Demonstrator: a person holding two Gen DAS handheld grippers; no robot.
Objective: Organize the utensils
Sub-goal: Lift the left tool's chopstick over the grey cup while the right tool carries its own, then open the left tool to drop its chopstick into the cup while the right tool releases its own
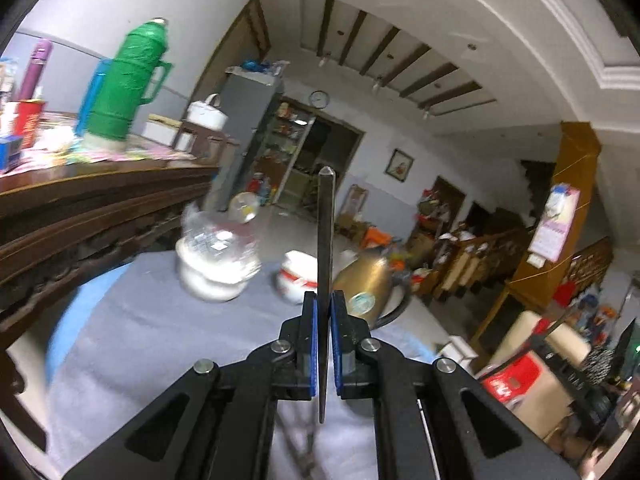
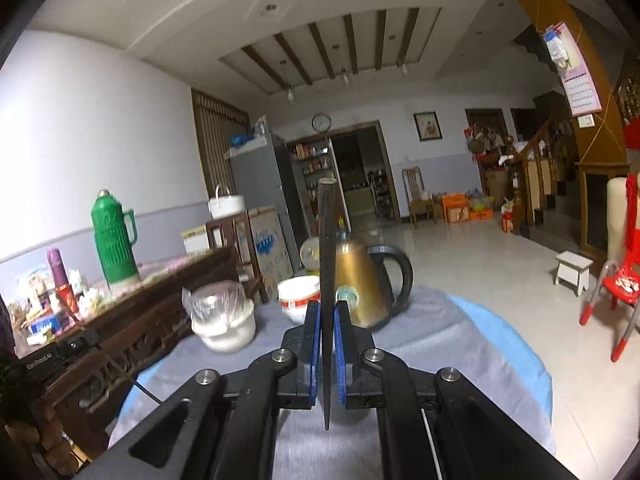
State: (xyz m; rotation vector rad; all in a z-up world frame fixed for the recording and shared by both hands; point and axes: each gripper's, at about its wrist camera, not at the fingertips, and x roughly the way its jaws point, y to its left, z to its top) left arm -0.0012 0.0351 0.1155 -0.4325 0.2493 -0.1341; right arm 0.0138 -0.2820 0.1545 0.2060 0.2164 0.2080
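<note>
Left wrist view first: your left gripper has its blue pads pinching a thin dark utensil, seen edge-on so you cannot tell whether it is a chopstick, knife or handle. It stands almost upright between the fingers, its top end well above the table and its lower end poking out behind the pads. Left of it sits a plastic-wrapped white bowl; just beside the utensil are a red-and-white bowl and a gold kettle.

Right wrist view: your right gripper is likewise clamped on a dark utensil, upright, with the wrapped bowl, the red-trimmed bowl and the kettle ahead on the grey cloth.

Both pieces look lifted and in carry, and no holder or tray shows in either view, so decide your drop spot before moving. Keep each wrist level so the long piece does not pivot in the pads, pass clear of the kettle's handle, and lower until the bottom end touches before you ease the squeeze.
</note>
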